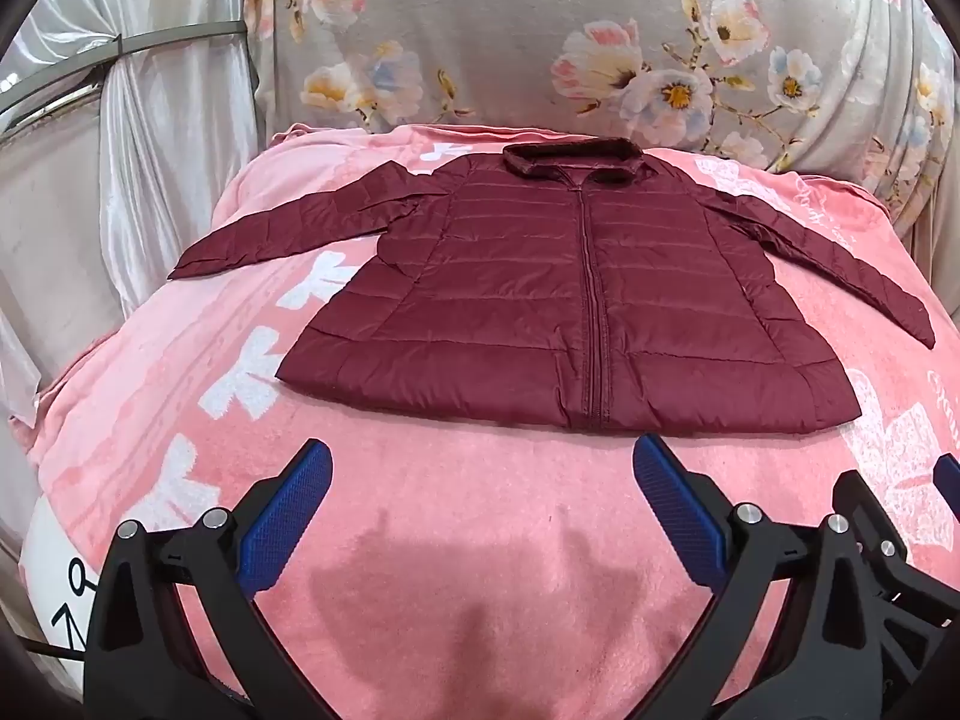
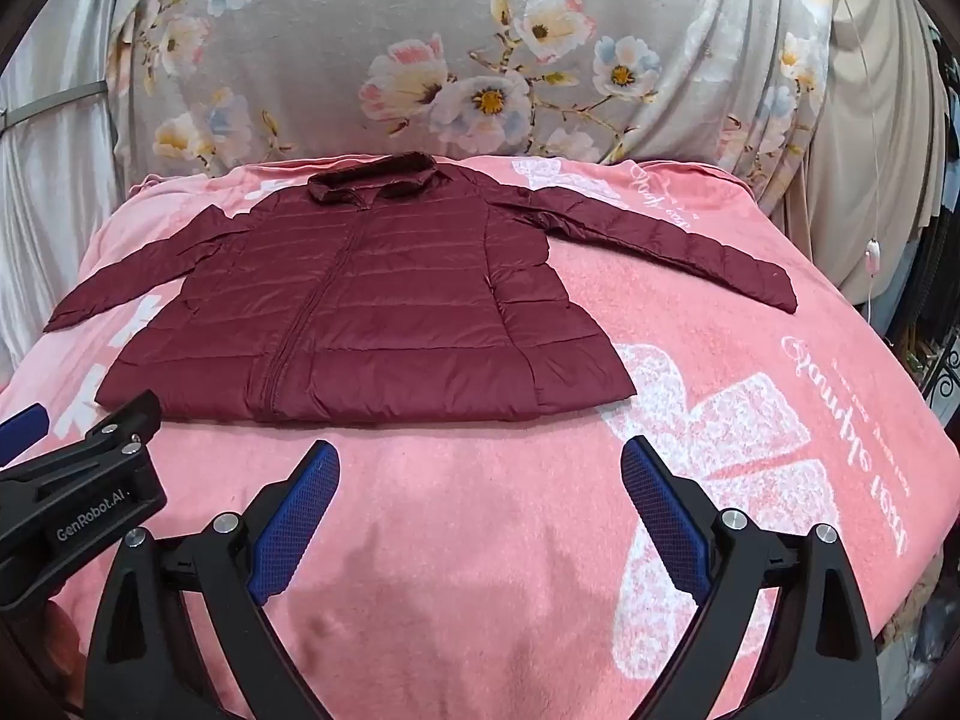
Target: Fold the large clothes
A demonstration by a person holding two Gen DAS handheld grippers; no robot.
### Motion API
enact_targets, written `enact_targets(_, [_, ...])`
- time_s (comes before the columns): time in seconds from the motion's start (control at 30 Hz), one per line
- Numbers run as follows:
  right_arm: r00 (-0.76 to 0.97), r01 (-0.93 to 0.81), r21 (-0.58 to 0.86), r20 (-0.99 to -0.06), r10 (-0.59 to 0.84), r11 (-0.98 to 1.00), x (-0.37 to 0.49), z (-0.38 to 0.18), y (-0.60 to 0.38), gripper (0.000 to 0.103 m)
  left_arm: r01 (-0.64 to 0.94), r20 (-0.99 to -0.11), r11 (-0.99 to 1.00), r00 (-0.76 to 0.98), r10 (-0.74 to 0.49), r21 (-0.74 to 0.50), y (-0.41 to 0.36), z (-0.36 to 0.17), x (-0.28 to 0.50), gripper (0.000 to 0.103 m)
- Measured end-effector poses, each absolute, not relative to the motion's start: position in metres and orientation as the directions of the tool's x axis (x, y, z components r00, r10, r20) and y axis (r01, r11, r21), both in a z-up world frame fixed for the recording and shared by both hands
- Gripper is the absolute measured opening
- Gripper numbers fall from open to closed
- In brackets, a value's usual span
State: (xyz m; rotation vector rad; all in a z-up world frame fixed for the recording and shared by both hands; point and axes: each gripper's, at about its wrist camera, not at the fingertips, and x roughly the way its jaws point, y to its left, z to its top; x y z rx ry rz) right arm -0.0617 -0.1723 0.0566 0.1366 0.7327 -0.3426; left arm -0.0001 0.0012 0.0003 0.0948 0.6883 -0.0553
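Jacket (image 1: 570, 300): maroon, quilted, glossy, zipped; flat, sleeves spread, just beyond both fingertips.
Blanket (image 1: 480, 510): pink fleece with white prints, under it.
Left gripper (image 1: 482, 468): blue ribbed fingers wide, empty.
Right gripper (image 2: 480, 471): fingers wide, empty.

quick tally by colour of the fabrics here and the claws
maroon: 1, the puffer jacket
pink: 1, the blanket under it
grey floral: 1, the sheet behind
black with blue pads: 2, the left claw and right claw, both open
total: 5
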Motion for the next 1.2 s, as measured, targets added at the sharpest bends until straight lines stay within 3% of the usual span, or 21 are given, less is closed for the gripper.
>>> enact_targets(1.2, [0.707, 0.338, -0.003, -0.66, -0.255, 0.941, -0.067, 0.065, -0.16, 0.093, 0.064, -0.629, 0.995, 0.778, -0.001, 0.077, 0.018, 0.014, -0.006, 0.098])
